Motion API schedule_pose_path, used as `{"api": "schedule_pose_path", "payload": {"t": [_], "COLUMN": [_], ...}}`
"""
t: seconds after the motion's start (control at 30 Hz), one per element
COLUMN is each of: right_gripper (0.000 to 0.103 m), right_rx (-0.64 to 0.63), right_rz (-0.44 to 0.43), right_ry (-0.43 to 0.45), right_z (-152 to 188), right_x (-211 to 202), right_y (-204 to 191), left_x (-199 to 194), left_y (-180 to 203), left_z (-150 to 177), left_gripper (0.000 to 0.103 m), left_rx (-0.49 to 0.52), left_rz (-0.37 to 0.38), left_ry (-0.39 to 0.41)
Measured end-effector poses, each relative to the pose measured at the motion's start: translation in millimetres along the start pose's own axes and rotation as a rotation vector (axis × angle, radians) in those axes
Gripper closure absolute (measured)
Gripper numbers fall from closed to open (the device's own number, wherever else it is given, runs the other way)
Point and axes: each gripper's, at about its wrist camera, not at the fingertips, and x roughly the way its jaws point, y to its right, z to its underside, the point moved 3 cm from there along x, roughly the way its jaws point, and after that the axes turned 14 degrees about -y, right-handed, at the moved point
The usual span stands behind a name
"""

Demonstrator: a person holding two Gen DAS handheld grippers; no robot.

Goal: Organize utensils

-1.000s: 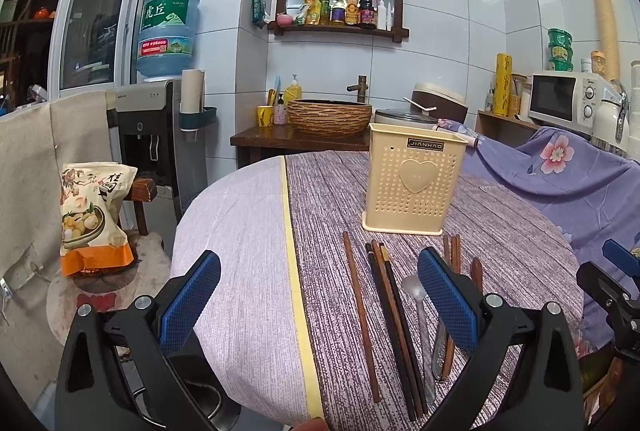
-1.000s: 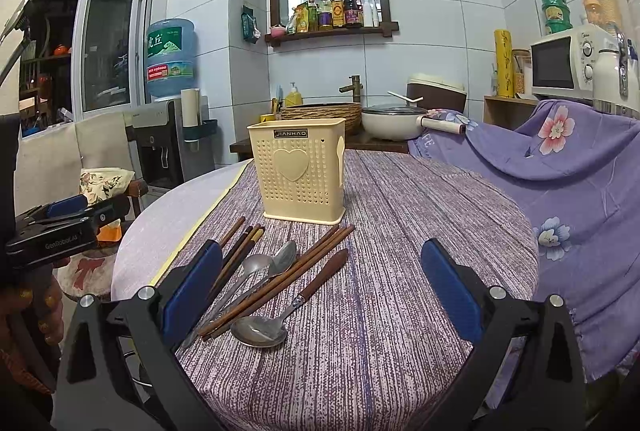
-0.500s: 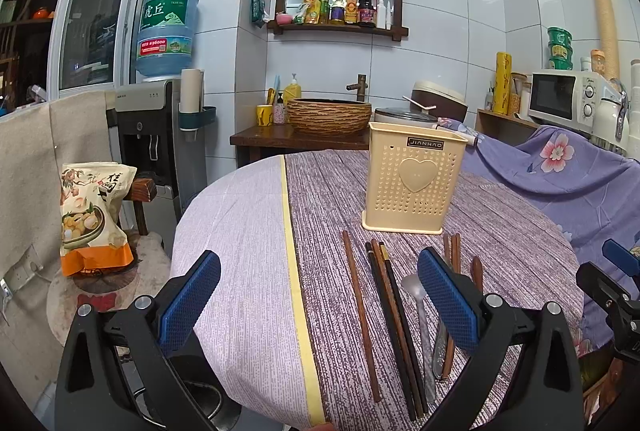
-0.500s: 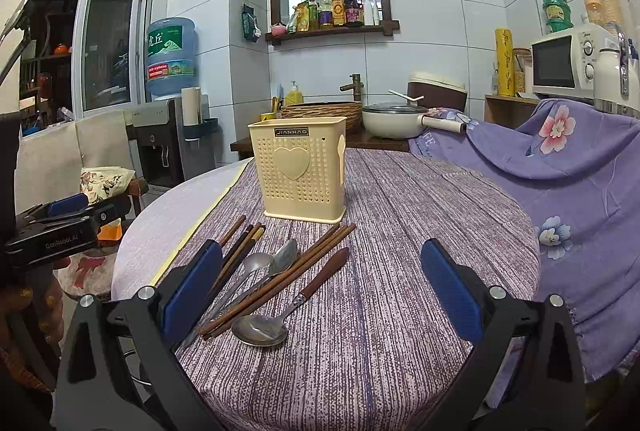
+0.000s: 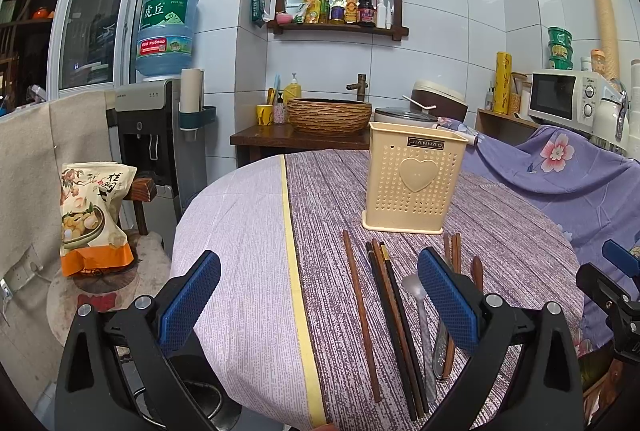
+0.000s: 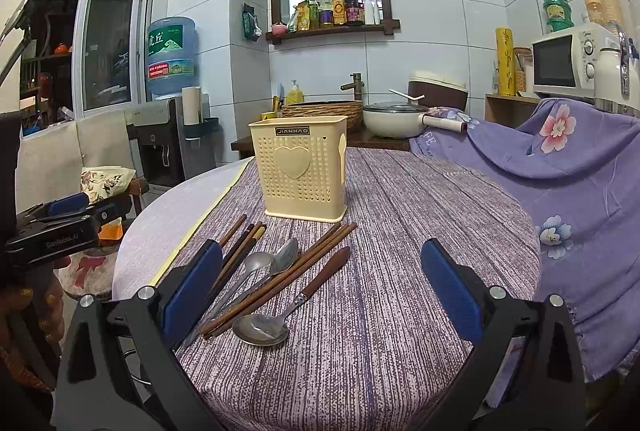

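While flat, chopsticks [image 6: 280,279] point lengthwise toward holder [image 6: 300,169].

A cream plastic utensil holder [image 6: 301,167] stands upright just above the middle of the right wrist frame, perforated with small holes, a raised heart on its front and a dark label near the rim. Below it, in the lower middle, the utensils lie flat, fanned towards the lower left. A single brown chopstick [image 5: 361,315] lies apart at the left. Beside it sits a bundle of dark chopsticks [image 6: 240,251], one with a pale tip. Two metal spoons [image 6: 264,265] lie side by side, then a pair of reddish-brown chopsticks [image 6: 288,273]. Furthest right, a wooden-handled spoon [image 6: 296,301] rests bowl up, its bowl nearest the lower edge.
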Motion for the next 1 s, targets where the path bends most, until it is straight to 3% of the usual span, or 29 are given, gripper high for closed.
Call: {"api": "schedule_pose_path", "payload": {"t": [0.73,1.0], "right_gripper": [0.005,0.005], "right_rx": [-0.005,0.01], "right_rz": [0.01,0.064], "right_ry": [-0.006,-0.107], "right_z": [3,11], "right_x": [5,28], "right_y": [-3,10], "left_x": [2,22], "left_y": [-1,-16], "left_z": [1,7], "left_gripper": [0.006,0.006], "left_rx": [0.001,-0.013], "left_rz": [-0.007,-0.017], "left_ry": [-0.01,-0.095]}}
